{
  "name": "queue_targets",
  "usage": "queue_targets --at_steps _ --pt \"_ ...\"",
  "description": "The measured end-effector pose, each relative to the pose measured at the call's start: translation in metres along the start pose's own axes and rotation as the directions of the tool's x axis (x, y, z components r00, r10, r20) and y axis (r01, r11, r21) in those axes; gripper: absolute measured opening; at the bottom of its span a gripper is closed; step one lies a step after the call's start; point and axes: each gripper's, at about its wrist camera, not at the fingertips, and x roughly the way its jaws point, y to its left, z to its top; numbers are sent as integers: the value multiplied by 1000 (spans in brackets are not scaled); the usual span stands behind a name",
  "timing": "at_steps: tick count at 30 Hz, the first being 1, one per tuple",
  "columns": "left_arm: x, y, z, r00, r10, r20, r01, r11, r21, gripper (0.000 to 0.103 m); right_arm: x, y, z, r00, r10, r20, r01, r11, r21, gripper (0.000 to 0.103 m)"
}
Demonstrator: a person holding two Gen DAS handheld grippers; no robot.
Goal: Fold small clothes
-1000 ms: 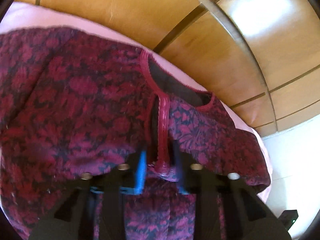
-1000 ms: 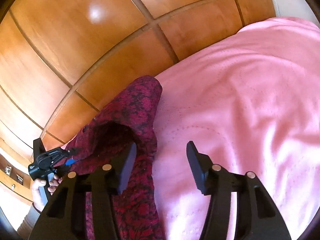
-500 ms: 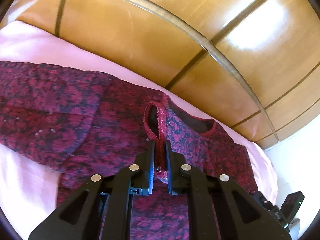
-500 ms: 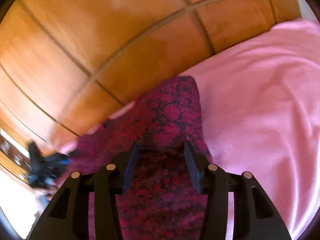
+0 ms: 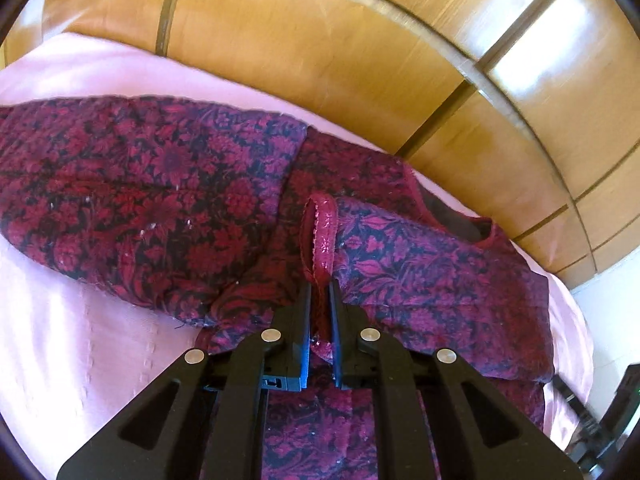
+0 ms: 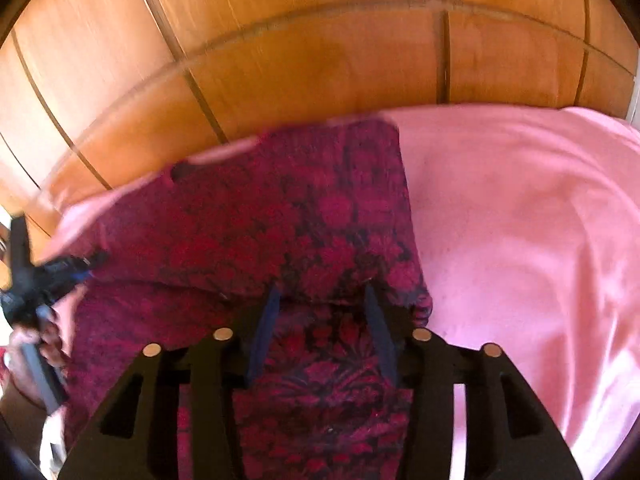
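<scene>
- Two black two-finger grippers work on one dark red and black floral-patterned fabric garment [image 5: 168, 200], which lies spread on a bed w/ a pink sheet [image 5: 80, 360], close to a glossy wooden panelled headboard [image 5: 320, 60].
- Left gripper [image 5: 319, 312]: jaws clenched tight, nearly touching, grasping the shiny red trim strip [image 5: 322, 236] that runs down from the garment's neckline. Trim stands up as a narrow loop just beyond the fingertips; blue pads show on the inner faces.
- Right gripper [image 6: 322, 320]: jaws about half apart and opening. A raised fold of the garment's cloth sits between the two fingers; pads don't look pressed onto it, though the view is blurred.
- Garment's far edge ends near the headboard; bare pink sheet fills the area right of it in the right wrist view.
- Also in the right wrist view, at the left edge: the person's hand [image 6: 52, 332] holding the left gripper's handle, blurred.
- In the left wrist view a folded-over flap of the garment lies to the left of the trim, on top of the sheet.
</scene>
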Motion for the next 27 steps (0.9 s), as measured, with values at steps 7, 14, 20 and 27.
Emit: queue_targets --at_steps 7,14,20,27 --pt "-19 -6 -9 998 27 59 -31 997 71 7 24 0 43 998 -40 57 36 997 70 62" --pt "0 14 -12 992 112 54 -114 993 43 3 85 30 26 971 -226 79 234 967 -104 65" --pt "-7 17 -12 997 66 51 -65 998 -25 16 87 31 24 960 -265 92 275 954 -121 66" --pt "-65 66 -26 994 42 105 -31 993 -110 45 66 47 24 944 -309 118 322 940 -113 84"
